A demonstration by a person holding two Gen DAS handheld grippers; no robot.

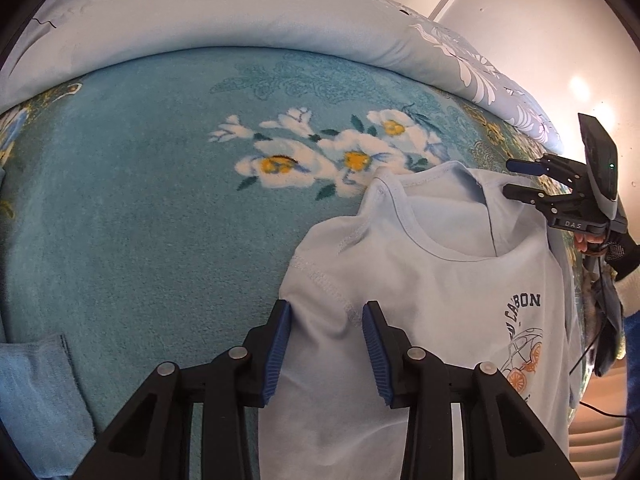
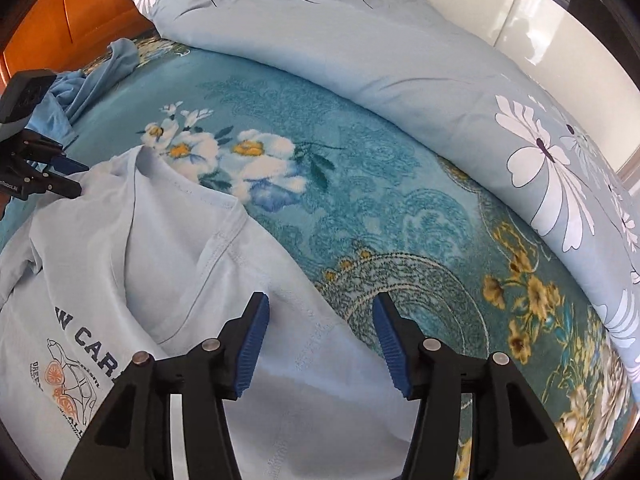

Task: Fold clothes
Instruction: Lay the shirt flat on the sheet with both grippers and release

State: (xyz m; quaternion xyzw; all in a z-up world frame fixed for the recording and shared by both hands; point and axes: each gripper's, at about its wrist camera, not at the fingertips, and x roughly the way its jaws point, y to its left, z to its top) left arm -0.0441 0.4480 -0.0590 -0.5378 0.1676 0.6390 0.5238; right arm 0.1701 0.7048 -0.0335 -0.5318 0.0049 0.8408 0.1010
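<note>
A pale blue T-shirt (image 1: 420, 280) lies front side up on a teal floral blanket (image 1: 140, 220) that covers the bed. Its neckline faces the far side of the bed, toward the rolled duvet. The chest carries dark lettering and an orange-and-black line drawing of a car (image 1: 524, 356). The fabric is not flat: the collar area stands up in loose folds and one shoulder is bunched.

The left gripper (image 1: 326, 344) is positioned over the shirt's sleeve and shoulder seam. Its blue-padded jaws stand partly apart, with shirt fabric lying in the gap between them; the pads do not press on the cloth. In the right wrist view, this same gripper (image 2: 70, 178) appears at the far edge of the shirt near the collar.

The right gripper (image 2: 320, 344) is positioned over the opposite shoulder, at the edge where the shirt meets the blanket. Its jaws stand moderately wide, with shirt on one side of the gap and bare blanket on the other. Nothing is gripped. In the left wrist view, the right gripper (image 1: 516, 180) sits beside the collar, and a hand (image 1: 588, 242) with a dark cuff holds its handle.

Beyond the shirt, a light blue duvet with white flower print (image 2: 400, 80) lies along the far side of the bed. A second blue garment (image 2: 104, 68) is crumpled near the wooden headboard (image 2: 72, 12).
</note>
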